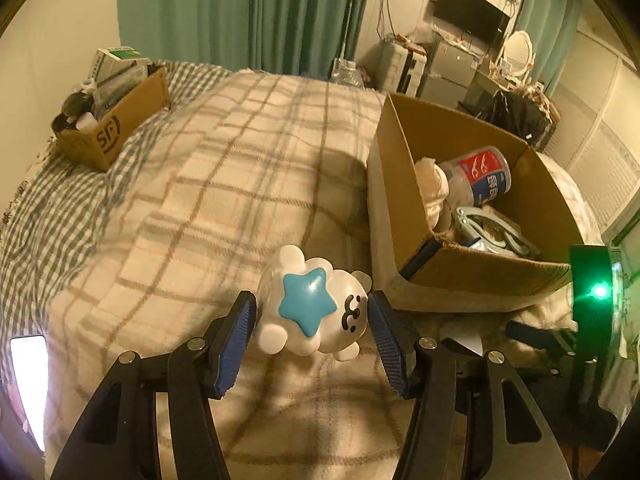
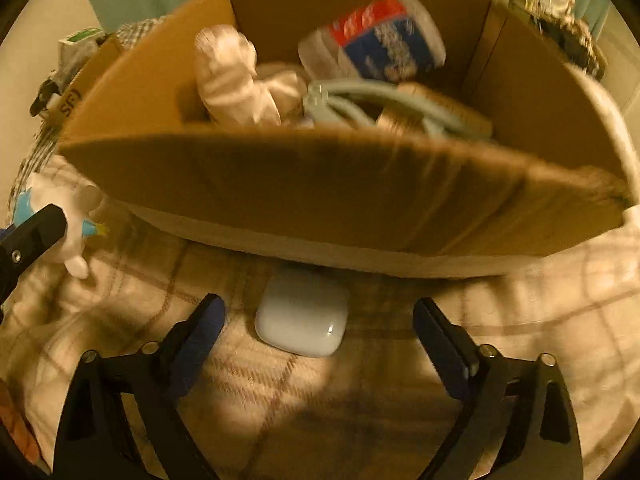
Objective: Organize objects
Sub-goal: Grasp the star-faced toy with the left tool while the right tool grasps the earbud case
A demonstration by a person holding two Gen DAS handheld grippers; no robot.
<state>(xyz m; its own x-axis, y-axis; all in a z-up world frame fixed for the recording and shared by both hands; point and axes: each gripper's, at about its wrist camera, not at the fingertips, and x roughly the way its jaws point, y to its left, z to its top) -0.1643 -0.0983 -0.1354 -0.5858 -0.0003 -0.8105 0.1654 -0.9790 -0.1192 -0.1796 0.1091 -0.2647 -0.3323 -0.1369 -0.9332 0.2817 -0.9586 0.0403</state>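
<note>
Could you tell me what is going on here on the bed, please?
A person is tidying with two handheld grippers. The left gripper brackets a white bear toy with a blue star, above the plaid blanket. The right gripper is open around a small white case lying before the cardboard box, which already holds several items.

Both wrist views low over bed, facing cardboard box (image 1: 472,280) (image 2: 320,200); right nearer.
</note>
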